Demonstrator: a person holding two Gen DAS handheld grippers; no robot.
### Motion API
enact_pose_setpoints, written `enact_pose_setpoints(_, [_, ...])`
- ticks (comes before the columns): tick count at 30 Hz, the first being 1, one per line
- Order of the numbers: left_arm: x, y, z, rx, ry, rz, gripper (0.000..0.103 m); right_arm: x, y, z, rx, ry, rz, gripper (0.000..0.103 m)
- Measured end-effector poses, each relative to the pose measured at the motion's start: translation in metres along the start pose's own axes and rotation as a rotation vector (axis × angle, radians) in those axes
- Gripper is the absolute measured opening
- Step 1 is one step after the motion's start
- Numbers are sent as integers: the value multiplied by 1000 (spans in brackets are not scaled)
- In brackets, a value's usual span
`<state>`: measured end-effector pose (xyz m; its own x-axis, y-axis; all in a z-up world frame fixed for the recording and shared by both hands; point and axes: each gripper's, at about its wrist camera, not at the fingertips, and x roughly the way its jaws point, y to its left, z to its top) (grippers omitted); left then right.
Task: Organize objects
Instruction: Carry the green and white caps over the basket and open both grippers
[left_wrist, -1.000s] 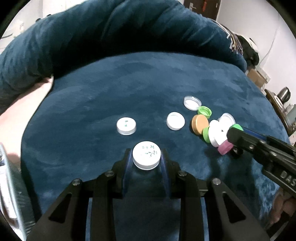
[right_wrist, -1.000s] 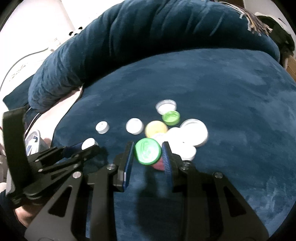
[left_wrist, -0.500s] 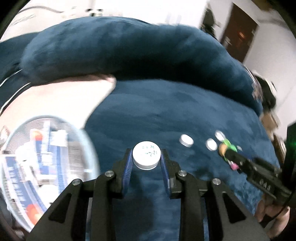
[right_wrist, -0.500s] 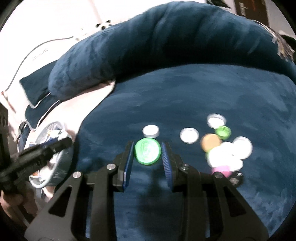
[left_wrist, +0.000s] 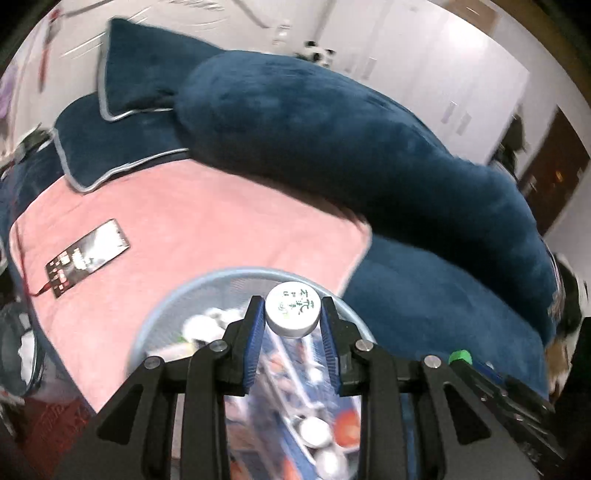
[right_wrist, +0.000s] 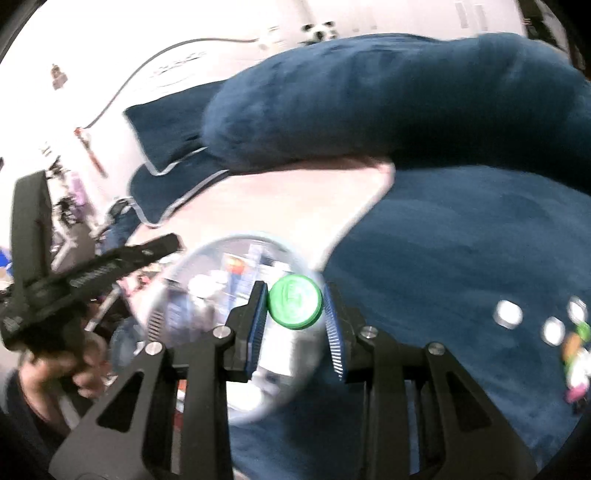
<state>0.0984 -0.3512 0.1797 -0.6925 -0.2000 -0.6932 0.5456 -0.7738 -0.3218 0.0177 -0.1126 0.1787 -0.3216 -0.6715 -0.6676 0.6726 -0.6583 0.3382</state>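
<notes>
My left gripper (left_wrist: 292, 325) is shut on a white bottle cap (left_wrist: 293, 308) with green print and holds it over a round pale-blue mesh basket (left_wrist: 155, 314). My right gripper (right_wrist: 294, 317) is shut on a green bottle cap (right_wrist: 294, 301) and holds it above the same basket (right_wrist: 207, 251), near its right rim. The green cap also shows in the left wrist view (left_wrist: 460, 356), at the lower right. The left gripper shows in the right wrist view (right_wrist: 110, 266), at the left. Several loose caps (right_wrist: 509, 314) lie on the dark blue blanket (right_wrist: 461, 240) at the far right.
The basket holds packets and caps. It stands by a pink sheet (left_wrist: 192, 221) with a dark flat packet (left_wrist: 86, 253) on it. A big blue bolster (left_wrist: 332, 125) and blue pillows (left_wrist: 122, 92) lie behind. White wall and wardrobe doors are at the back.
Both grippers have swung left from the pile of caps on the blue blanket to over the mesh basket, each still holding its cap.
</notes>
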Motion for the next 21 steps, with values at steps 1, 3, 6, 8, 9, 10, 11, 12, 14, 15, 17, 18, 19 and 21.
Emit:
enact_pose_setpoints(1, [2,6,1,-22,2,2,30,7,11,7,1,2,29,32])
enact_pose_setpoints(3, [6,24,3,-76,8,-8,31,16,25,17,17,2,92,33])
enact_pose_setpoints(6, [11,36,1,-101,20,17,83,35,32,26,73,52,184,49])
enact_pose_setpoints(8, [10,37,-3,-108,10,21,97,34,29,25,102,41,169,70])
enact_pose_setpoints(9, [8,39,-4,-116,1,22,98,30,27,23,103,24,161,75])
enact_pose_setpoints(10, [9,38,-5,-119,0,28,99,27,26,21,99,13,144,83])
enact_pose_setpoints(11, [9,39,-6,-120,3,43,100,24,23,20,96,8,122,88])
enact_pose_setpoints(12, [10,40,-7,-122,8,61,101,22,19,18,94,5,99,89])
enact_pose_setpoints(14, [12,38,-8,-122,22,84,101,19,9,17,91,7,57,92])
enact_pose_setpoints(15, [13,36,-9,-116,29,94,101,18,6,18,91,10,37,95])
enact_pose_setpoints(17, [14,30,-11,-99,34,110,102,16,1,20,93,8,-7,103])
enact_pose_setpoints(18, [14,26,-12,-81,35,120,102,15,-1,20,91,4,-17,103])
enact_pose_setpoints(19, [14,23,-12,-71,36,124,102,13,-3,20,88,2,-30,103])
enact_pose_setpoints(21, [14,14,-14,-44,38,126,102,9,-7,20,84,-1,-45,103])
